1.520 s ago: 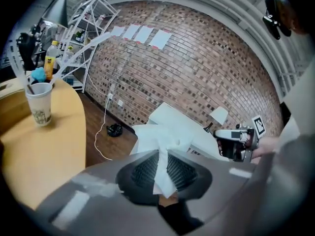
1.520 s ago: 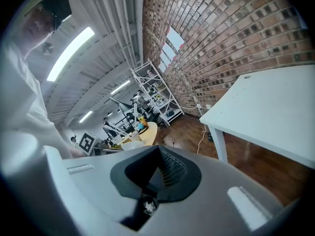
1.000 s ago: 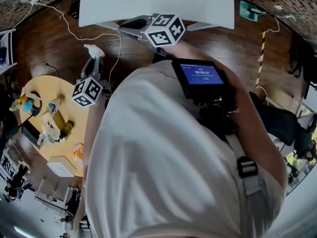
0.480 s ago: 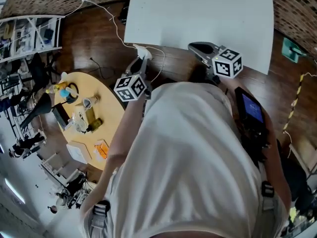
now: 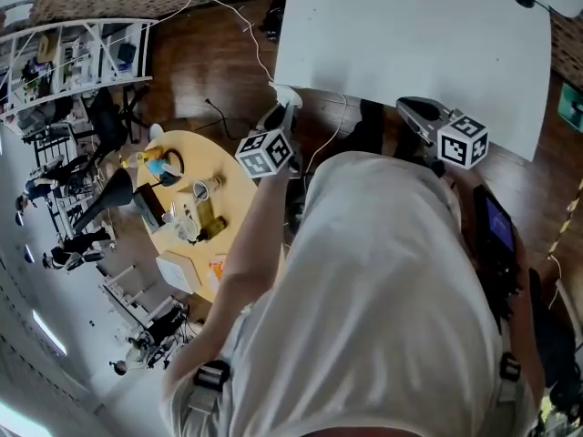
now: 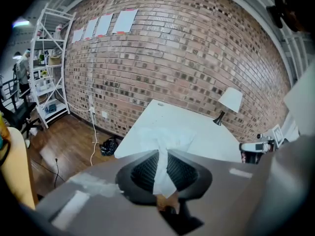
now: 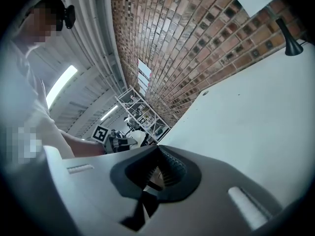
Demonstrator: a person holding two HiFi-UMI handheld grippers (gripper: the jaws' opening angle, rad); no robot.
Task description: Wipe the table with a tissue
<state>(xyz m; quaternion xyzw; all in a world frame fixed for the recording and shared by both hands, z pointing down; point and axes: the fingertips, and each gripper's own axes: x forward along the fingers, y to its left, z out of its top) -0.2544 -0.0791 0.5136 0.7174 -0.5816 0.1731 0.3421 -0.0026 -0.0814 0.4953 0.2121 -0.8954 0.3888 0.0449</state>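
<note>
Our left gripper [image 6: 161,156] pinches a tissue [image 6: 167,136] in its jaws; right gripper [image 7: 158,152] jaws closed, empty; surface [image 5: 410,35] seemingly unwiped.

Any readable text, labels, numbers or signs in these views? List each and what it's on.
No text can be read in any view.
Sheets on the brick wall: too small to read.
Screen on the chest rig: seen at a steep angle, unreadable.
Green sign: cut off at the edge, blurred.
Left marker cube, right marker cube: square code patterns only, no letters.
</note>
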